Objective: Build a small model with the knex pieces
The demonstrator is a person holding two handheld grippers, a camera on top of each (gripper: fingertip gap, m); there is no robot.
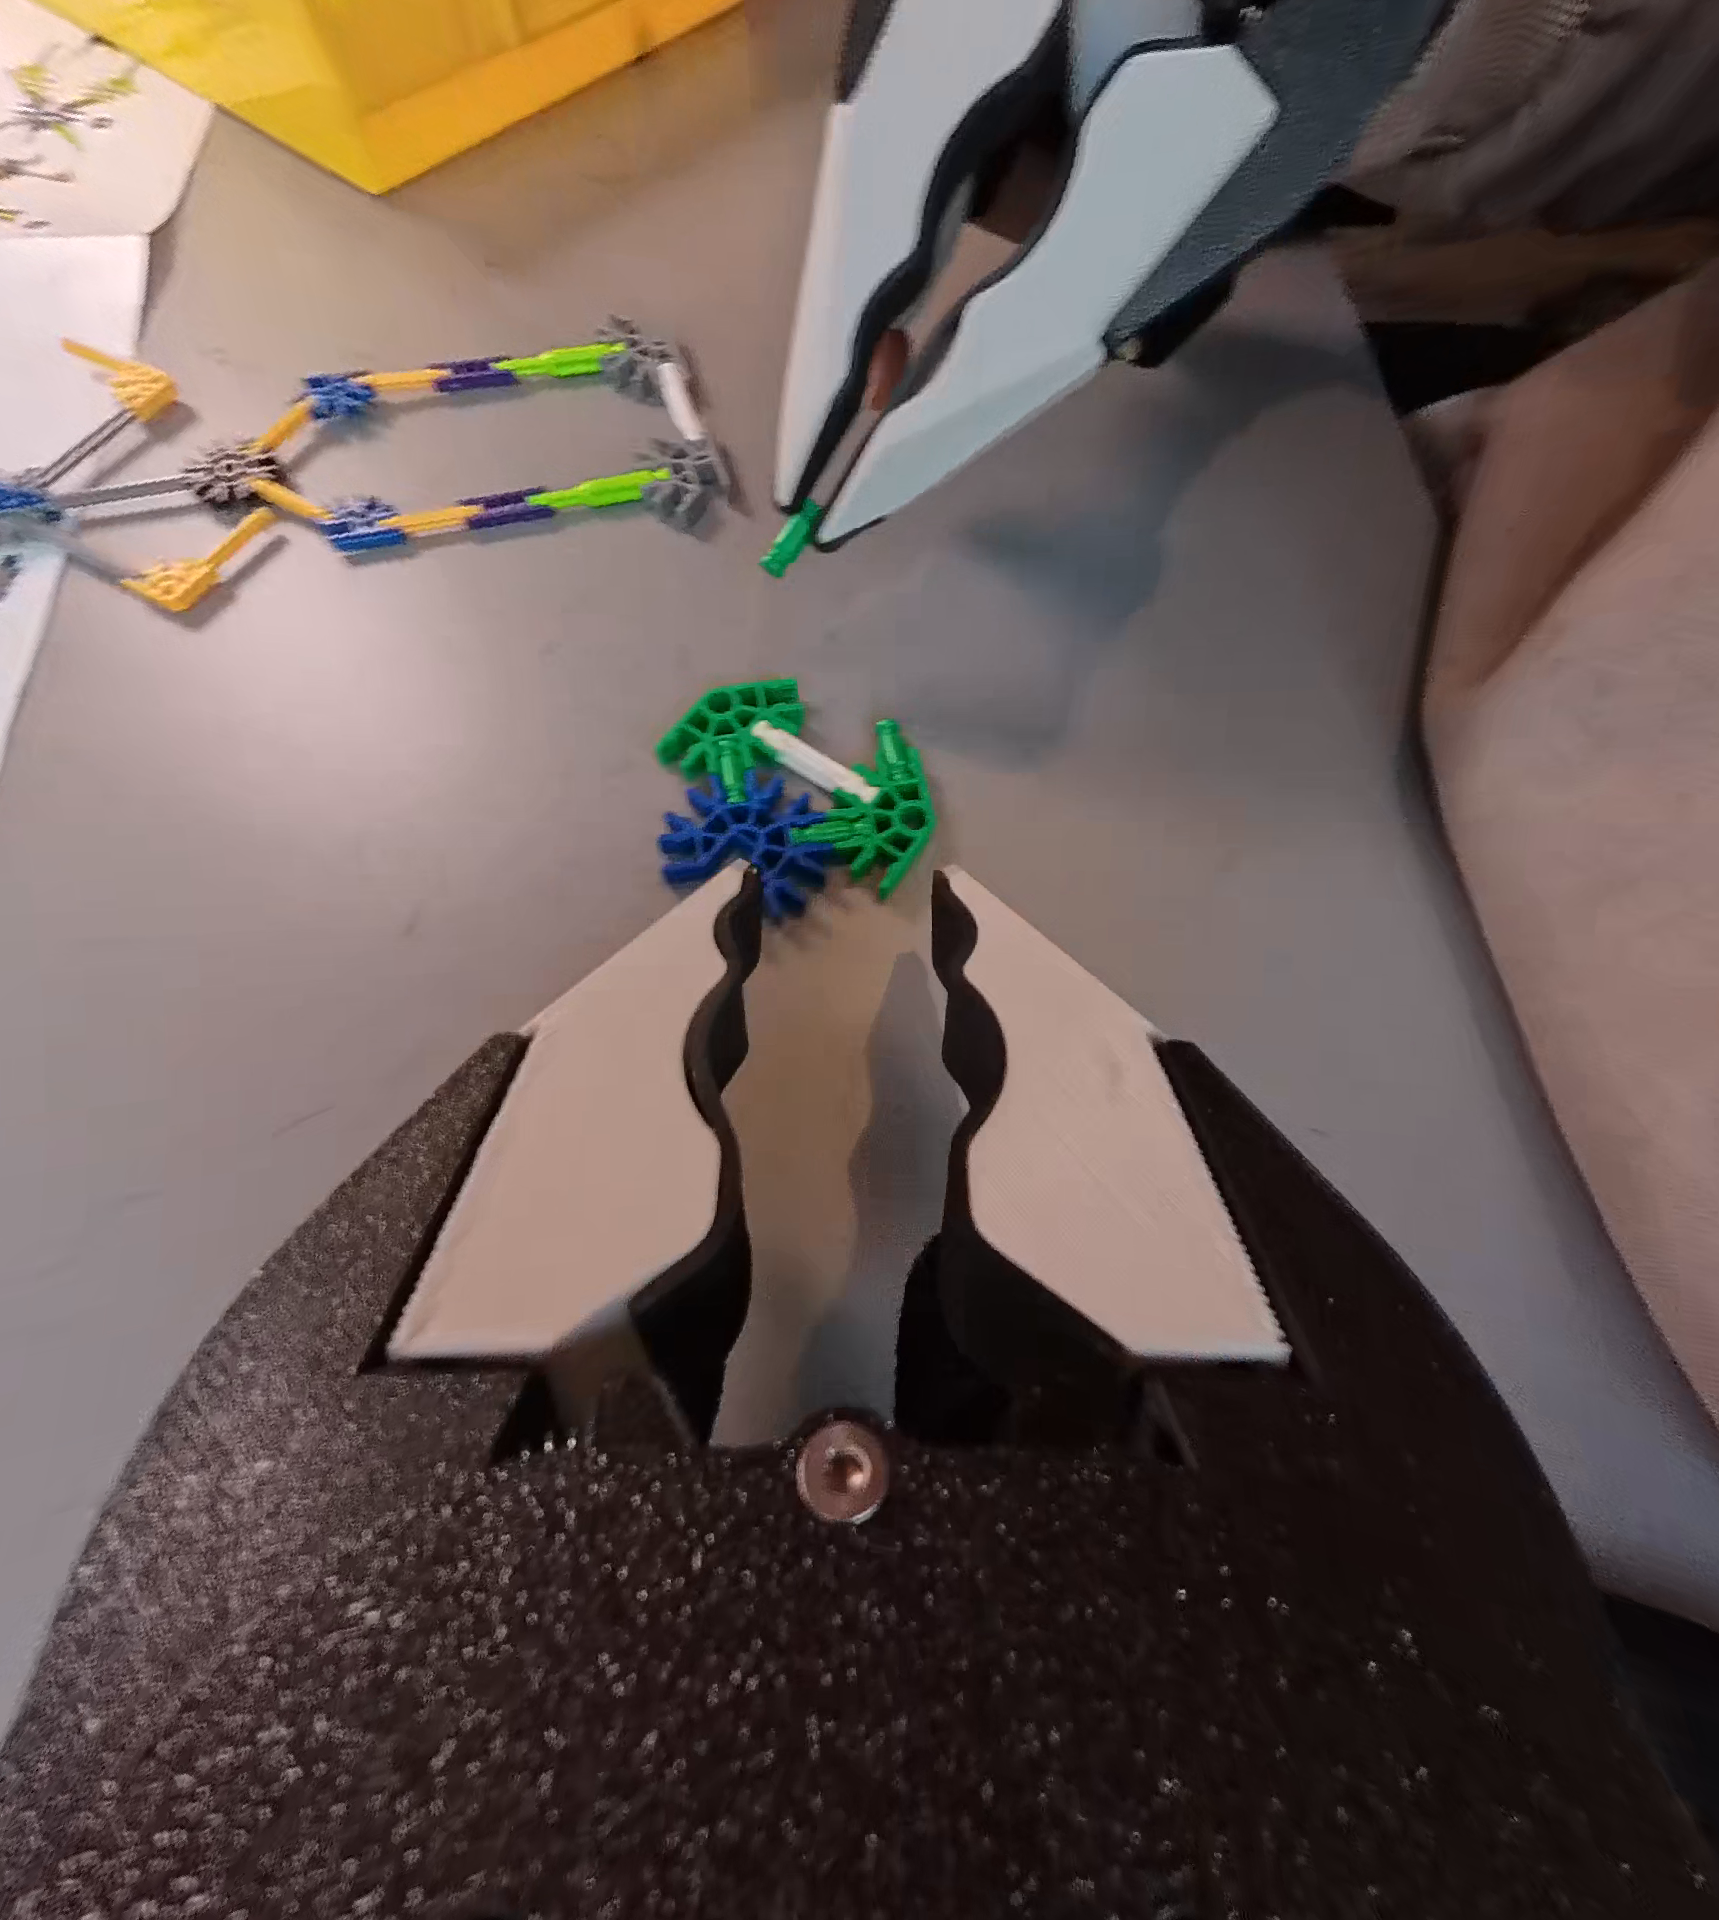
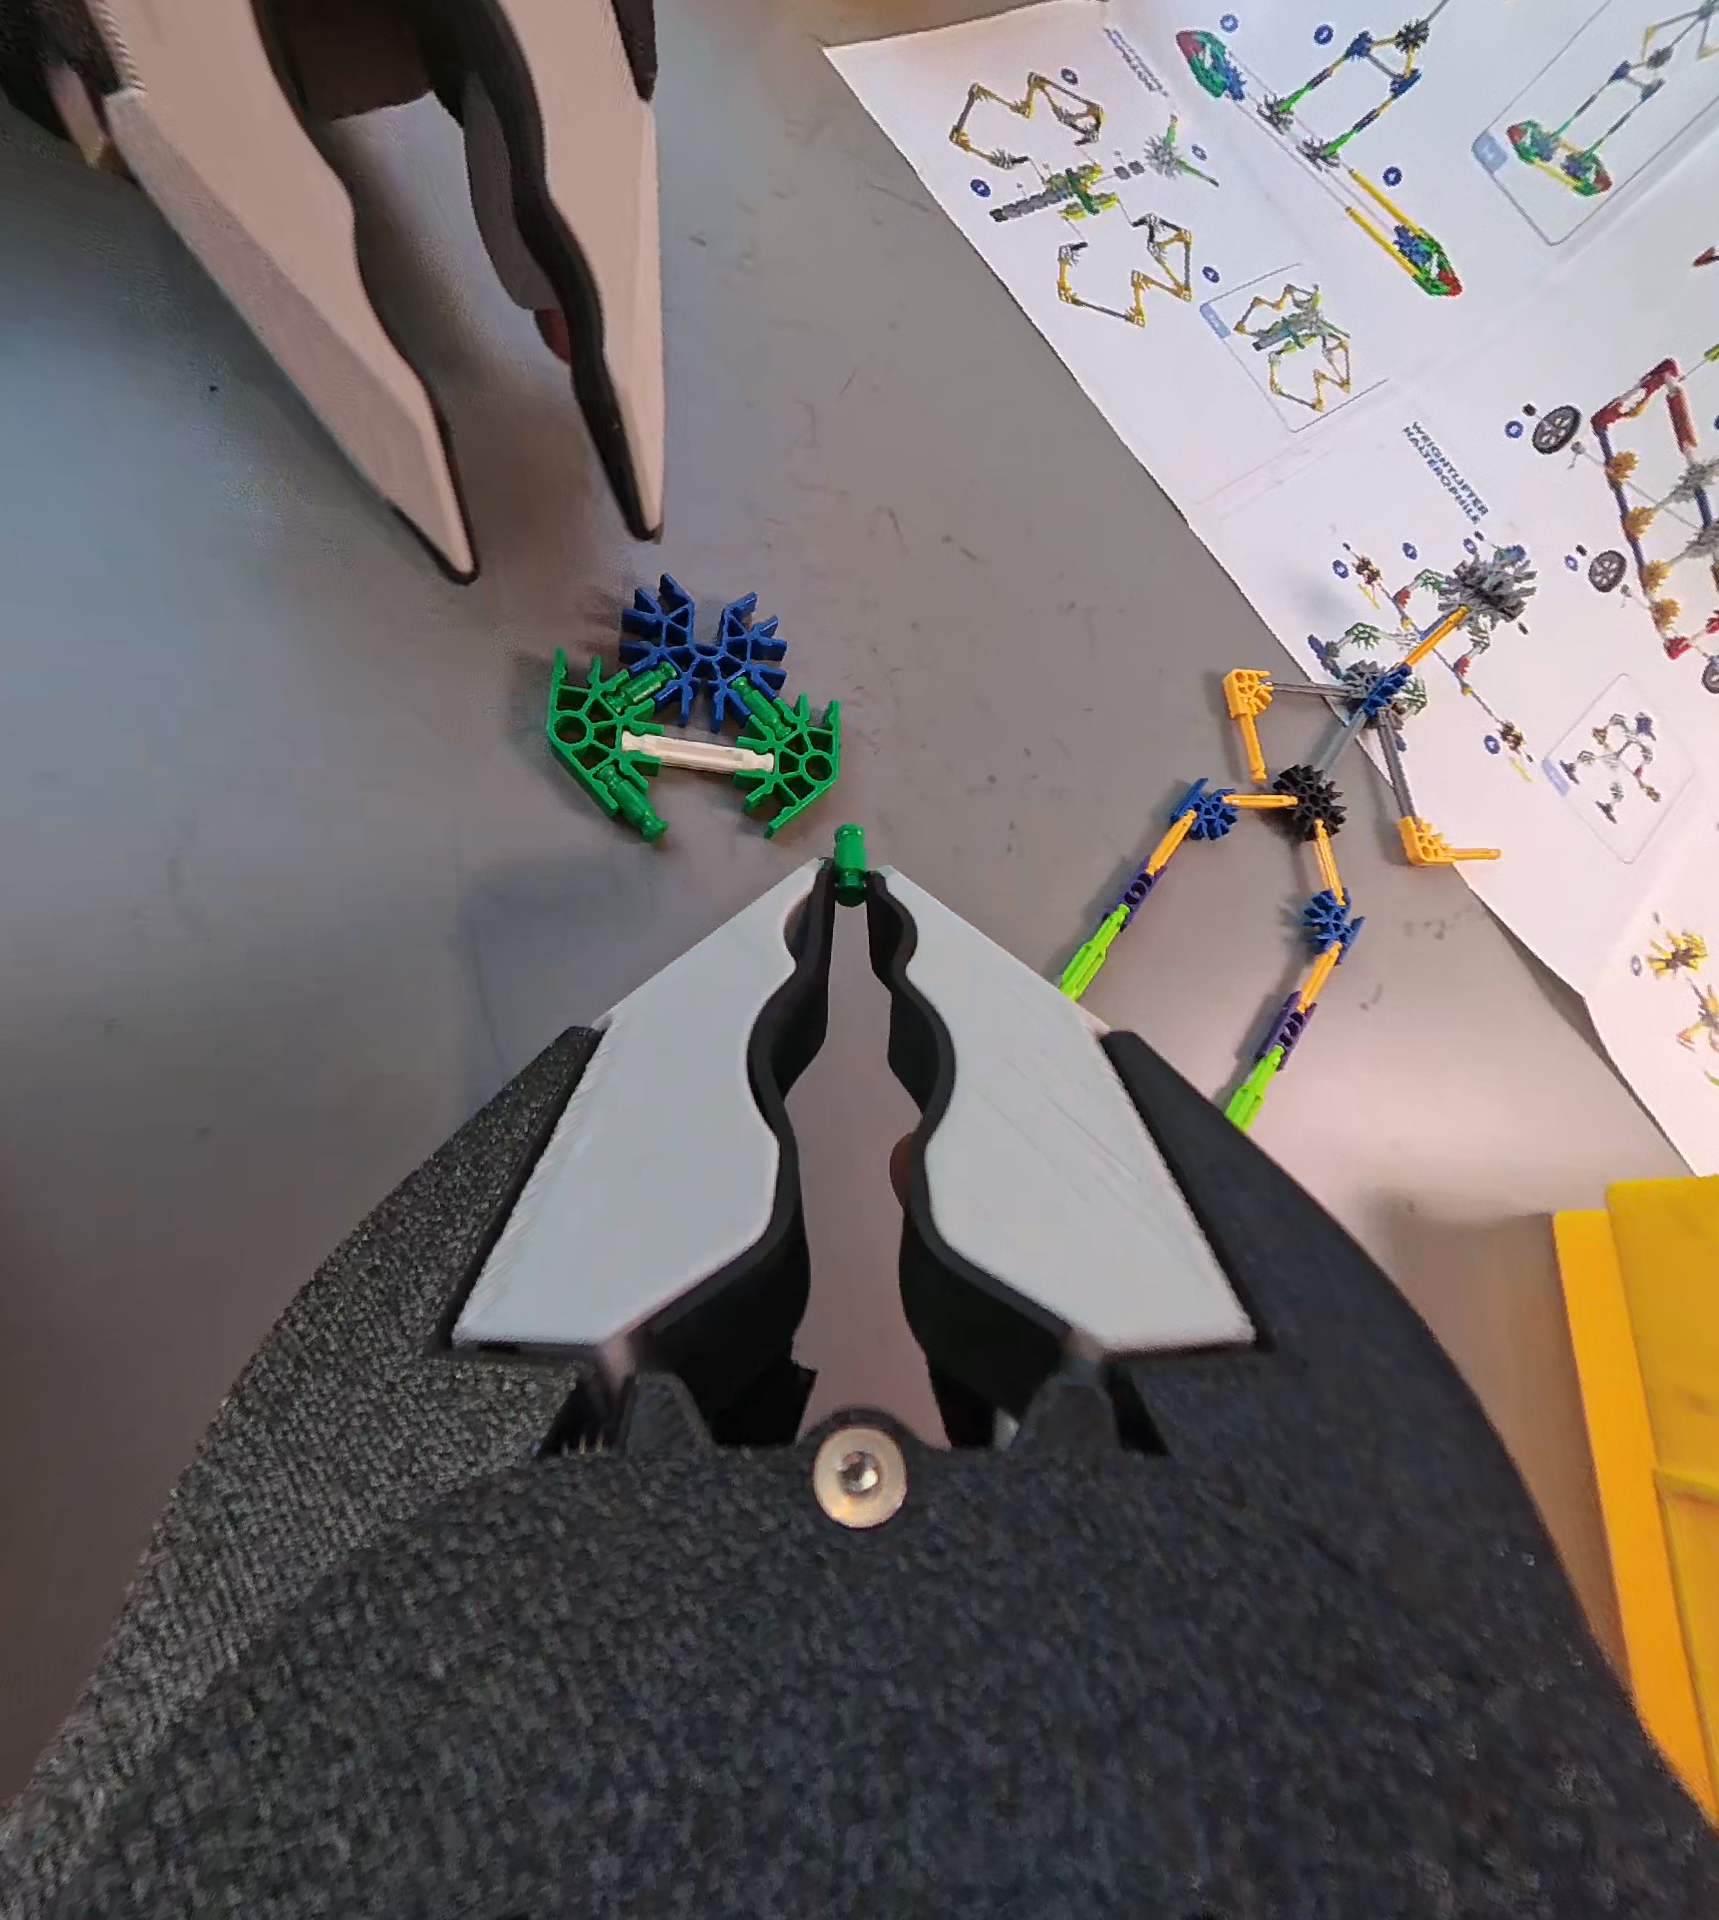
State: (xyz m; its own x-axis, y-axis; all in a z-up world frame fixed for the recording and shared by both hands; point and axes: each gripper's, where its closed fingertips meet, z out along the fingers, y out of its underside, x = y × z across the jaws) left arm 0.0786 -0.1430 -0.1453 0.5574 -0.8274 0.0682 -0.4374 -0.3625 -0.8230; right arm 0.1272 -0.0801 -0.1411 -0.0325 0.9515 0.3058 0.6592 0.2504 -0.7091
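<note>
A small toy assembly [image 1: 793,800] lies on the grey table: a blue snowflake connector, two green fan-shaped connectors, short green rods and a white rod across them. It also shows in the right wrist view [image 2: 699,717]. My left gripper [image 1: 844,883] is open and empty, its tips just short of the blue connector. My right gripper [image 2: 847,878] is shut on a short green rod [image 2: 848,862], held close to the assembly's right green connector. In the left wrist view the right gripper [image 1: 813,525] holds the green rod [image 1: 790,538] beyond the assembly.
A larger rod-and-connector frame [image 1: 367,457] in yellow, blue, purple and lime lies to the left, also in the right wrist view [image 2: 1291,831]. A white instruction sheet [image 2: 1457,364] lies under part of it. A yellow bin [image 2: 1707,1507] stands beside it. A person's arm [image 1: 1613,727] is at the right. One gripper's finger ends stand about 9 centimetres off the other's.
</note>
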